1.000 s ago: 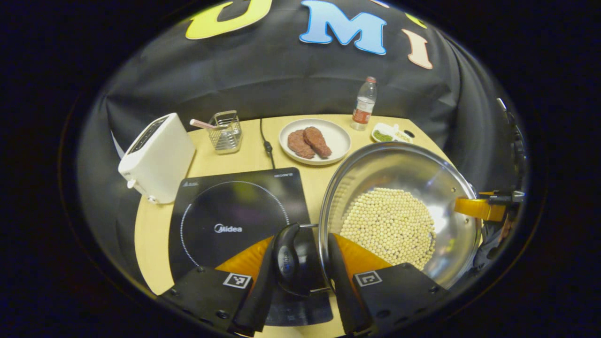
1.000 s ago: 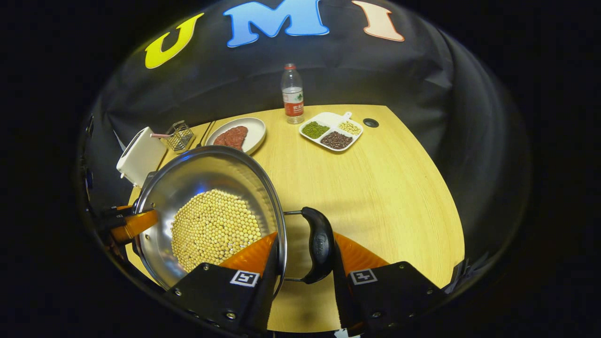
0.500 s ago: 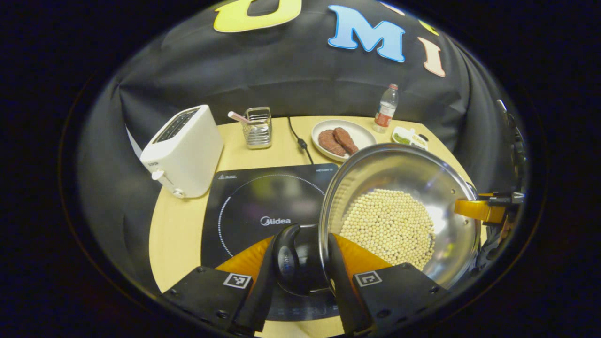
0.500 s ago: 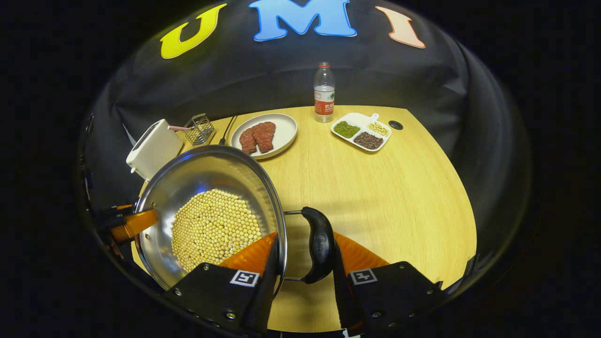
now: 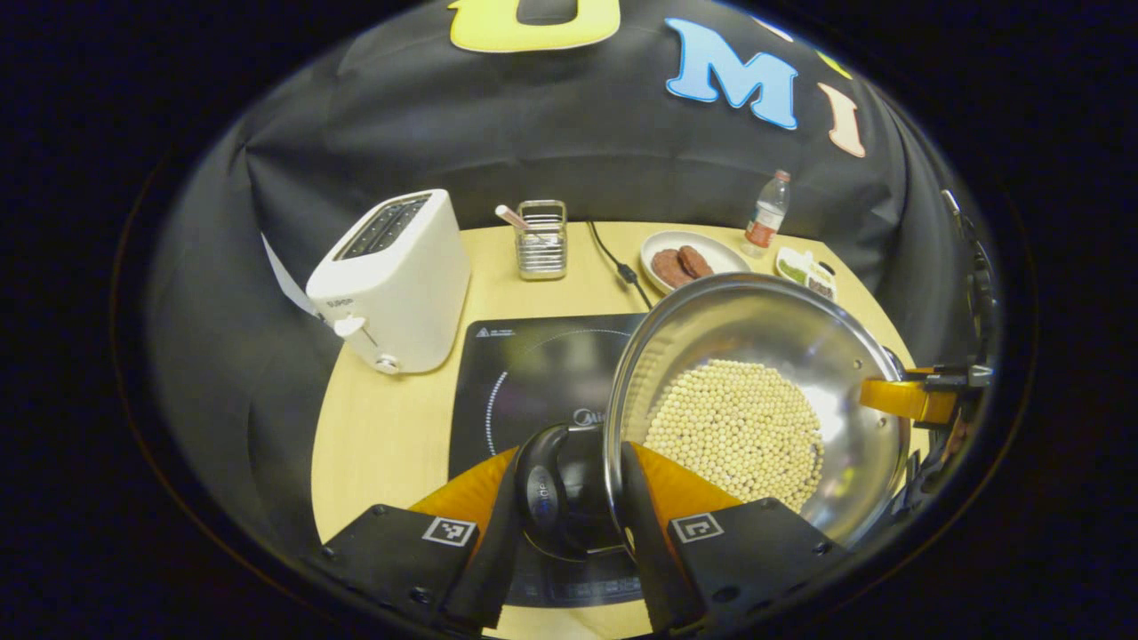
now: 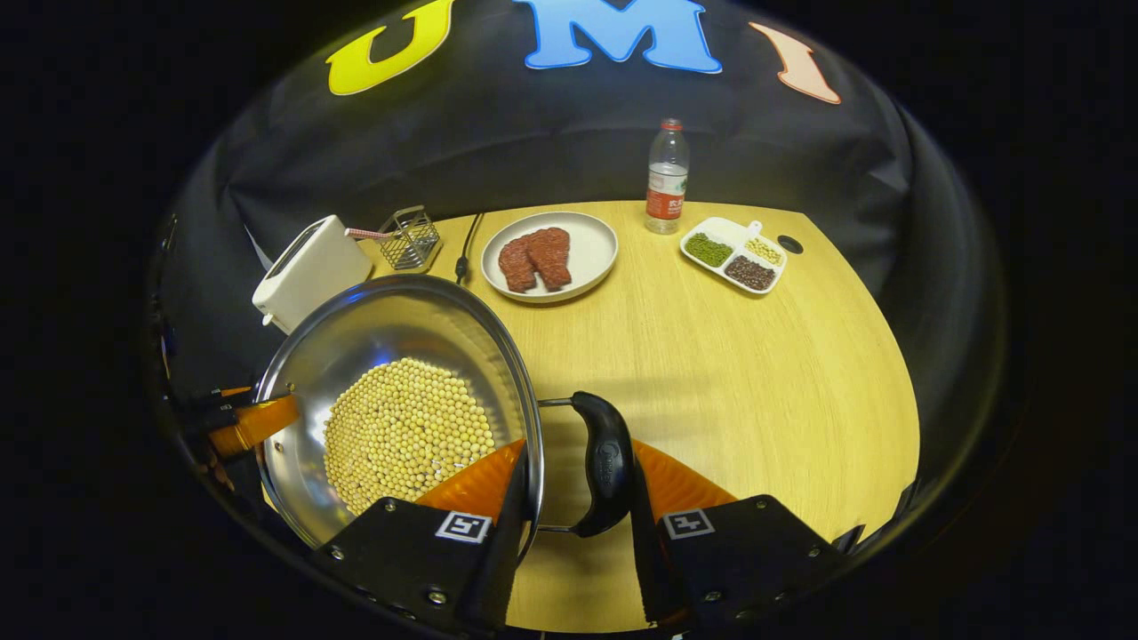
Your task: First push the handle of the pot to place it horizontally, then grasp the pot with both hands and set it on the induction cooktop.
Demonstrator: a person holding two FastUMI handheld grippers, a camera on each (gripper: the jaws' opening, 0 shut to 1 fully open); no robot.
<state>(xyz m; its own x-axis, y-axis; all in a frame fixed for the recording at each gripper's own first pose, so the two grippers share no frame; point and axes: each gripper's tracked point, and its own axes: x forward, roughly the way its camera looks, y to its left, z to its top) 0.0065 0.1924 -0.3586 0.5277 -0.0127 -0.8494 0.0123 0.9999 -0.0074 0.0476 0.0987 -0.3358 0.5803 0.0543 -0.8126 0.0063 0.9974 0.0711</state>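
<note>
1. The pot (image 5: 756, 356), steel and holding a layer of pale beans (image 5: 733, 427), is gripped on both sides by its two black side handles.
2. The left tool (image 5: 569, 498) is closed on the left handle (image 5: 542, 489), with one finger on the outer face of the handle and the other finger against the pot rim side.
3. The right tool (image 6: 573, 484) is closed on the right handle (image 6: 605, 462) in the same manner, with the pot rim (image 6: 533, 444) just beside its inner finger.
4. In the left gripper view, the pot is seen partly over the right part of the black cooktop (image 5: 533, 364); whether it is touching the cooktop cannot be told.
5. The far tool (image 5: 907, 396) is seen at the opposite rim of the pot.
6. On the tabletop (image 6: 756, 382) a white toaster (image 5: 391, 280) is seen beside the cooktop, with a wire holder (image 5: 540, 240) behind it.
7. A plate with two pieces of meat (image 6: 548, 256), a bottle (image 6: 667, 178) and a divided dish of beans (image 6: 733, 256) are set at the far side, well apart from the pot.
</note>
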